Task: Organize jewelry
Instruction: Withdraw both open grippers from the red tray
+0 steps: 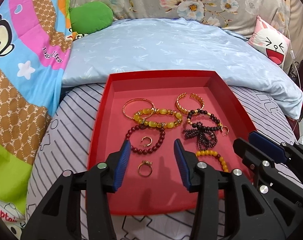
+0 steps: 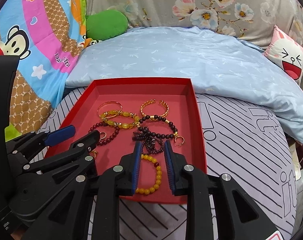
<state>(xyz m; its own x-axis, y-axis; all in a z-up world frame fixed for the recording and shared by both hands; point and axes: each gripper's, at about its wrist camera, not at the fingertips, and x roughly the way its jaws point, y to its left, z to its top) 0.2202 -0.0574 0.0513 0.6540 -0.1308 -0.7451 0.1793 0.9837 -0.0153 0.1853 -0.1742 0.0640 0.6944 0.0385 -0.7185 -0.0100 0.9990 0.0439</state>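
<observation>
Two hand-held grippers are hovering side by side over a red tray (image 1: 100, 120) of jewelry lying on a striped bed sheet (image 2: 241, 140), the sorting apparently between picks. The left gripper (image 1: 152, 150) is standing released, its blue fingers (image 1: 124, 154) spread with nothing clamped; a gold ring (image 1: 145, 169) is lying on the tray floor between and just below them, and a dark red bead bracelet (image 1: 147, 140) with a second small ring (image 1: 146, 141) inside its loop is sitting just beyond the fingertips. The right gripper (image 2: 153, 154) is holding its fingers (image 2: 138, 156) narrowly parted and empty (the pads are pressing on nothing), a yellow bead bracelet (image 2: 154, 177) lying on the tray between them and a tangle of black beads (image 2: 151, 142) just ahead of the tips. Farther off, gold bangles and an amber bracelet (image 1: 157, 118) are overlapping near the middle of the tray. The next move likely calls for lowering one pair of fingers squarely around a single piece, the flat ring demanding a low, careful pinch, the tangled beads risking dragging neighbours along
</observation>
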